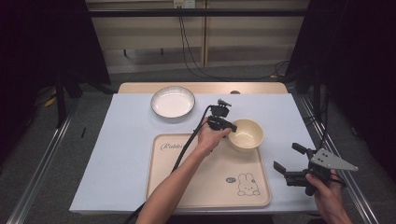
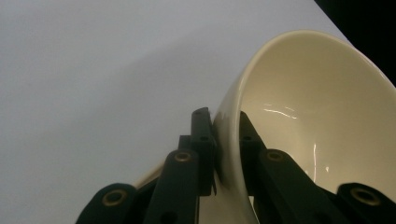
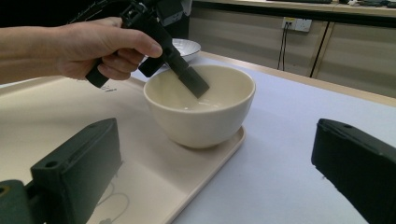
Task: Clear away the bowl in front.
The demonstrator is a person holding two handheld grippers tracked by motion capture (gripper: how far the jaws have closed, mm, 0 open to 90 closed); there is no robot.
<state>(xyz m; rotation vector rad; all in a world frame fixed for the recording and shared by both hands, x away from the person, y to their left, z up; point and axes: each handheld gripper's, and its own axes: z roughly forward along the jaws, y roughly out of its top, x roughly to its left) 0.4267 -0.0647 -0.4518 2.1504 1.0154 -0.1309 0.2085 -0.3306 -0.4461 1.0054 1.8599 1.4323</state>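
A cream bowl (image 1: pixel 247 134) stands at the far right corner of the beige tray (image 1: pixel 210 186), its base close to the tray's rim (image 3: pixel 219 154). My left gripper (image 1: pixel 231 128) is shut on the bowl's near-left rim, one jaw inside and one outside. In the left gripper view the bowl's wall (image 2: pixel 317 116) is pinched between my left gripper's (image 2: pixel 224 123) black jaws. The right gripper view shows the bowl (image 3: pixel 201 121) with the left gripper (image 3: pixel 194 84) reaching into it. My right gripper (image 1: pixel 286 157) hovers open at the table's front right, with nothing between its jaws.
A white plate (image 1: pixel 173 102) with a ribbed rim lies at the back of the white table sheet (image 1: pixel 121 154). The tray carries a rabbit drawing (image 1: pixel 247 184). The left gripper's cable (image 1: pixel 184 149) trails over the tray. Dark frame rails flank the table.
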